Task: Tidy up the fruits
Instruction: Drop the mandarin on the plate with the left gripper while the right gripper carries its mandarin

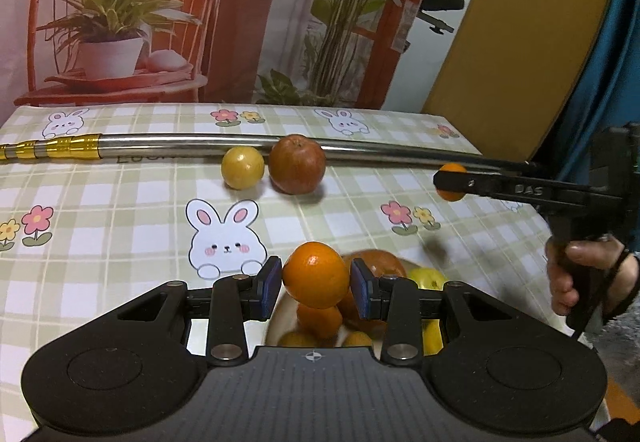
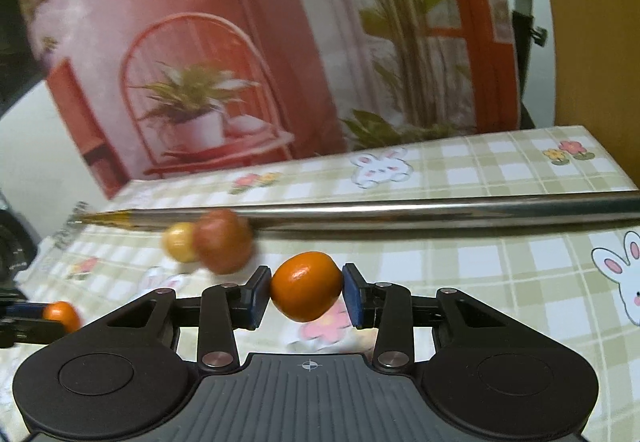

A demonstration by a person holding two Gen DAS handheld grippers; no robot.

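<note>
My left gripper (image 1: pixel 316 282) is shut on an orange (image 1: pixel 315 272), which hangs just above a pale bowl (image 1: pixel 277 316). The bowl holds several oranges, a reddish apple (image 1: pixel 376 262) and a yellow fruit (image 1: pixel 428 278). In the right wrist view my right gripper (image 2: pixel 306 290) is shut on a small orange (image 2: pixel 306 284), lifted above the tablecloth. From the left wrist view that same gripper (image 1: pixel 450 182) comes in from the right with its small orange (image 1: pixel 452 194). A red apple (image 1: pixel 297 164) and a yellow fruit (image 1: pixel 242 173) lie side by side on the table.
A long metal pole (image 1: pixel 180 144) with a gold end lies across the table right behind the apple and yellow fruit. The checked bunny tablecloth (image 1: pixel 120 210) covers the table. A printed backdrop stands at the far edge, a brown board at the right, and a hand (image 1: pixel 568 278) grips the right gripper's handle.
</note>
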